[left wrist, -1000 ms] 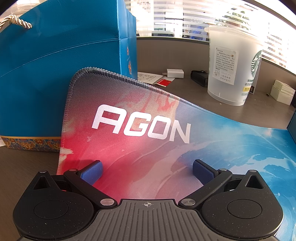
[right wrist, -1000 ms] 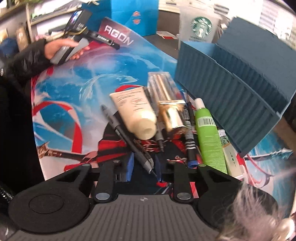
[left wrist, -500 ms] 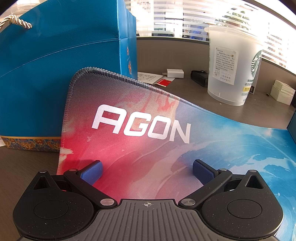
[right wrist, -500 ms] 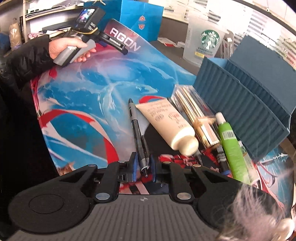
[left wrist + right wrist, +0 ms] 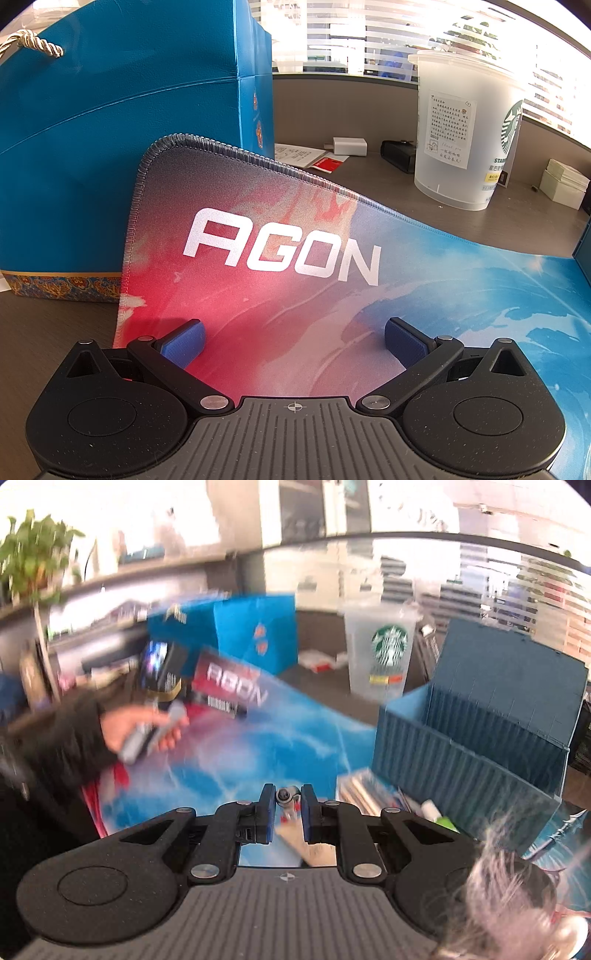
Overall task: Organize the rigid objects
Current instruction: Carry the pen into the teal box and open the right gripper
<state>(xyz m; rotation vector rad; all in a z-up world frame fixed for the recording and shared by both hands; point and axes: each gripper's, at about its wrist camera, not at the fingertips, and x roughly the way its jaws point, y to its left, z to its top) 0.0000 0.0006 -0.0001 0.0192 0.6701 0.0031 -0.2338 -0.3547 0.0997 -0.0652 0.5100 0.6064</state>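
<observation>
- My right gripper [image 5: 287,818] had lifted off the desk mat [image 5: 280,734] since half a second before, its jaws clamped on the pen [image 5: 284,796], which pointed end-on at the lens.
- My left gripper [image 5: 293,341] had not moved, jaws wide apart over the mat's corner printed AGON.
- Only the right view, motion-blurred, showed the ribbed blue organizer box [image 5: 476,734] at the mat's right edge, with the cream tube [image 5: 314,849] and green tube [image 5: 445,821] lying beside it.
- The left view alone showed the mat's stitched, woven edge, the glossy blue paper bag [image 5: 122,147] and the frosted Starbucks cup [image 5: 465,129].
</observation>
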